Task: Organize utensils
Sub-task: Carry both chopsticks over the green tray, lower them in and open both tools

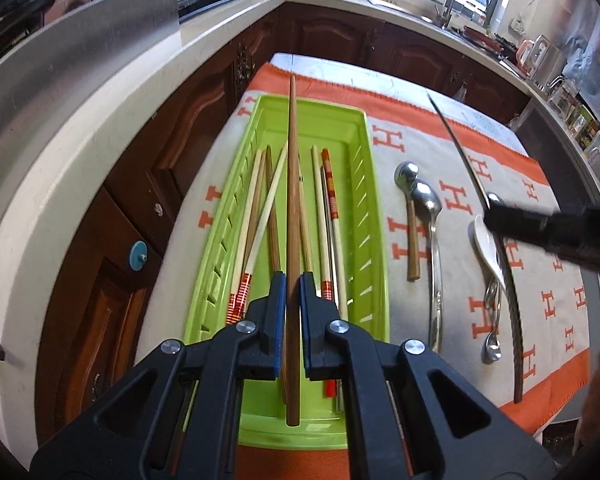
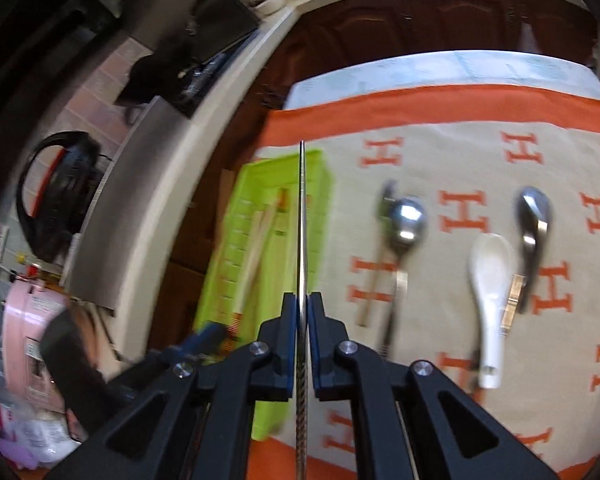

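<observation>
**Both chopsticks held, tray waiting below**

The left tool [image 1: 293, 280] is closed on a long brown wooden chopstick [image 1: 293, 184], which hangs lengthwise over the lime-green slotted plastic tray [image 1: 370, 216] at the left of the desk. The right tool [image 2: 302, 300] is clamped on a thin silvery metal chopstick [image 2: 302, 216] with a twisted, ridged near end; its tip points toward the tray's right edge, and the right-wrist view is blurred.

To do this step well, I judge the wooden chopstick should go down level and parallel to the tray's long walls before the pads part, so it settles beside the others and does not bridge the rim. The metal one needs carrying further left until it sits wholly over the tray; it looks slippery, so a low release seems wise.

Counted: 2 chopsticks are held, 1 per tool. Inside the tray lie about 7 more, pale and brown, several with red-patterned ends; overlap makes the number uncertain. On the beige cloth with orange H letters [image 2: 460, 152], to the right, I count 5 spoons: 1 steel-bowled spoon with a wooden handle [image 1: 410, 220], 1 long steel spoon [image 1: 432, 216], 1 white ceramic soup spoon [image 2: 488, 292], 1 short steel soup spoon [image 2: 534, 216] and 1 small steel spoon [image 1: 493, 344] nearest.
</observation>
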